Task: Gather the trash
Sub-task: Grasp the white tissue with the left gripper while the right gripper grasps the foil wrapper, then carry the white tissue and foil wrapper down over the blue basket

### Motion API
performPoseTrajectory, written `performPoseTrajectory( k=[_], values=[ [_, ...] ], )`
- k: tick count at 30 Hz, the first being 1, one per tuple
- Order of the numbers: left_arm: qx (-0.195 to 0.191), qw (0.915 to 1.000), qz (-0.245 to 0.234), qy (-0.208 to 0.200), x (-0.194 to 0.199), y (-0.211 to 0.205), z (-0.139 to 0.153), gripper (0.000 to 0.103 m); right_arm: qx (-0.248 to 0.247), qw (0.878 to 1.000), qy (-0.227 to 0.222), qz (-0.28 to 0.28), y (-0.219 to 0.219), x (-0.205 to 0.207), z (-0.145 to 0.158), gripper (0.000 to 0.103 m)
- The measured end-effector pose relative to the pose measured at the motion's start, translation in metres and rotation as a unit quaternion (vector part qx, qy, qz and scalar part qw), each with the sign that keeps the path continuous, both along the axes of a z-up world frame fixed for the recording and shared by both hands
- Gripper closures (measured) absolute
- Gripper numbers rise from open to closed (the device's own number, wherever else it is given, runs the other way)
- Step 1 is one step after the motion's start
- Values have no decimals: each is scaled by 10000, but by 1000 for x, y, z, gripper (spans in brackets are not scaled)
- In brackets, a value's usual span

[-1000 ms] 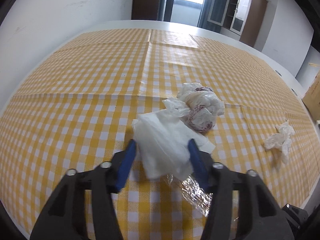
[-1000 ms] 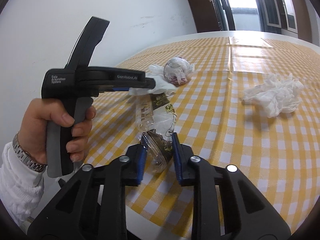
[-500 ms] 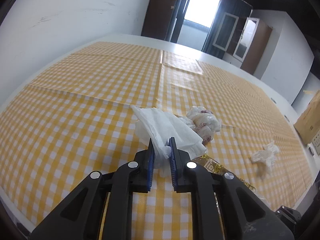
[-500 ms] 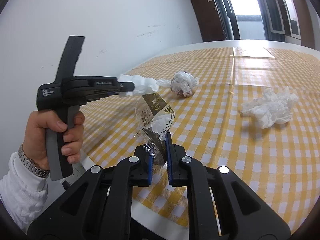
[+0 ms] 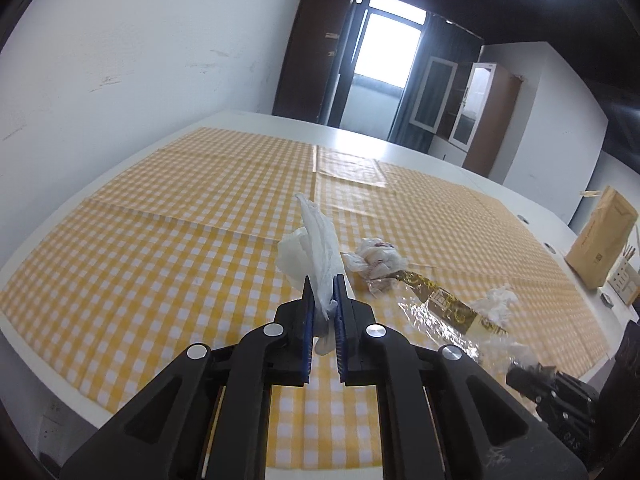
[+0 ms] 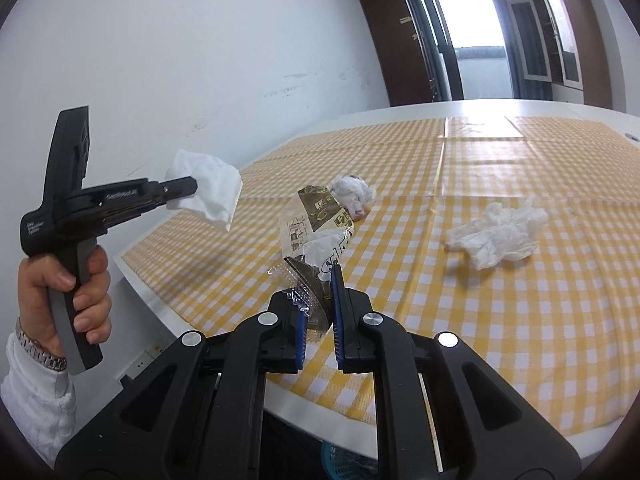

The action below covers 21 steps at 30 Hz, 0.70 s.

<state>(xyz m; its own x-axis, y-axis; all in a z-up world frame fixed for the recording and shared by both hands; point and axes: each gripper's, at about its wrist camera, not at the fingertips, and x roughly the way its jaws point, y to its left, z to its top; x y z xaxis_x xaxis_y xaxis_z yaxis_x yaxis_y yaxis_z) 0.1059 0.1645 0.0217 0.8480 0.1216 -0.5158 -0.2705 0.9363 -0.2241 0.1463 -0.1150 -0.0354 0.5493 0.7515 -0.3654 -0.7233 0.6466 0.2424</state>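
Desk (image 5: 160,240) with the yellow check cloth was still carrying two loose pieces; landmark for everything below is the red-printed wad (image 5: 378,258) near the cloth's middle. Both tools were full, so my read is the next move is a drop-off, not another pick. A teal mesh thing (image 6: 340,460) showed under the near desk edge, on the near side of the wad and straight below the right hand-held gripper (image 6: 318,300). Possibly the bin, can't confirm. The right one's jaws had just been closing and were clamped on the near end of the clear wrapper (image 6: 316,224). The wrapper's long axis ran from those jaws toward the wad, its far end almost at the wad, and most of it looked lifted off the cloth. Left hand-held gripper (image 5: 323,300) was clenched on the white tissue sheet (image 5: 316,240), held in the air on the near-left side of the wad, with the sheet standing up out of the pads. Person's hand (image 6: 80,292) gripped its handle. Crumpled white tissue (image 6: 496,232) lay on the cloth well right of the wad, so the right hand was the nearer one to it, and the left was nearer the wad. Brown paper bag (image 5: 600,248) stood far right of the wad. Writing: the left tool's side read roughly "GenRobot.AI" and its handle label was too small to read. The wrapper's brown-gold print and the bag's print weren't legible.
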Motion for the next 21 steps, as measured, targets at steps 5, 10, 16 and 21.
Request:
performPoseTrajectory(
  k=[5,10,16,21],
  values=[
    [-185,9996,-97,-181,-24,-7,0,95,6,9998,-197,-7,-8,-18,16,94],
    [-186,9988,-333,-318,-45,-24,-1,96,7,9996,-276,-34,-16,-36,20,94],
    [-272,9965,-617,-495,-67,-40,-5,96,-7,9996,-205,-192,-31,-53,13,94],
    [-258,9949,-808,-552,-88,-55,-10,96,-18,9991,-292,-306,-45,-69,17,94]
  ],
)
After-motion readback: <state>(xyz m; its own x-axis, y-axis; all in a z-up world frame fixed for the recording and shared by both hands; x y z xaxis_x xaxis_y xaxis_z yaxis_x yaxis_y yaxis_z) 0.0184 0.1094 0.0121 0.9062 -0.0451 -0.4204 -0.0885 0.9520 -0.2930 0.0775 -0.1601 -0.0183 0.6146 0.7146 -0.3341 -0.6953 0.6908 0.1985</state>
